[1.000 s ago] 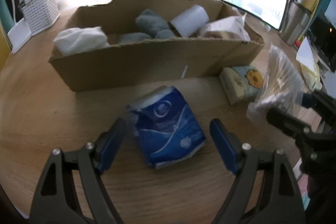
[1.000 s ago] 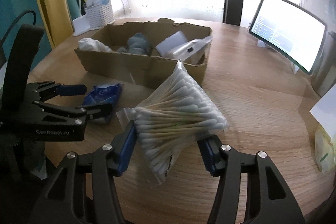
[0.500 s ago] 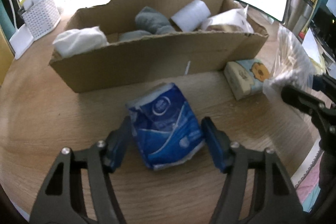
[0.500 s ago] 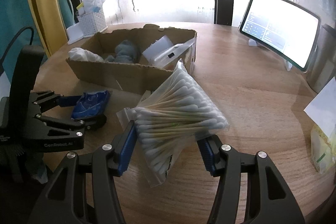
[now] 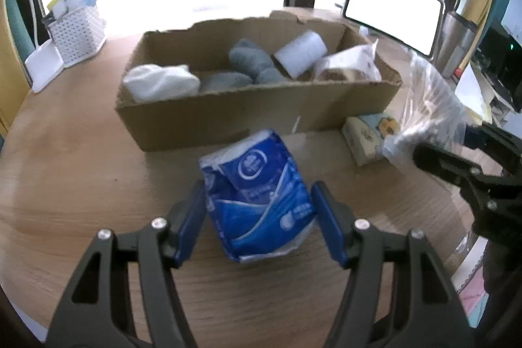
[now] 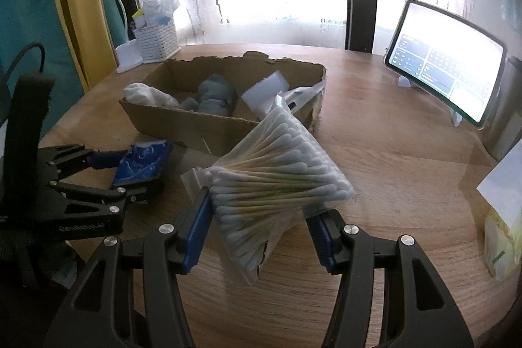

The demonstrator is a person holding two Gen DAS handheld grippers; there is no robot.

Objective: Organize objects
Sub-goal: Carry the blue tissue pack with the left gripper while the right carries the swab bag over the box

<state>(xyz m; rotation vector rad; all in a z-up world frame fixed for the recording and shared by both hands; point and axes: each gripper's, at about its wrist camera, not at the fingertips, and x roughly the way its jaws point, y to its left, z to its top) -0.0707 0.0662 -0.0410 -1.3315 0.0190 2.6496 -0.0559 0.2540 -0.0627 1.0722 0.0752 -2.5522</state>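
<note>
**Inspector:** State of both grippers?

**Assistant:** The left gripper [image 5: 257, 211] pinches the blue tissue pack [image 5: 257, 201], both pads against its sides. The right gripper [image 6: 259, 224] pinches the bag of cotton swabs [image 6: 277, 178]. Each item sits between its own gripper's fingers, the bag clear of the table [image 6: 391, 152].

**Inspector:** Progress?

**Assistant:** Partial, in my judgement. The cardboard box [image 5: 228, 116], straight ahead of the left gripper, already contains a white roll [image 5: 300, 52], grey bundles [image 5: 248, 57] and a white cloth [image 5: 160, 82]. Both held items remain outside it, as does a small yellow pack [image 5: 368, 136] ahead and right of the left gripper, by the box's front wall.

**Inspector:** Orientation?

**Assistant:** The pack's long axis runs away from the left gripper toward the box, leaning slightly left. The swabs lie crosswise between the right gripper's fingers; the bag's far corner tilts up toward the box.
</note>
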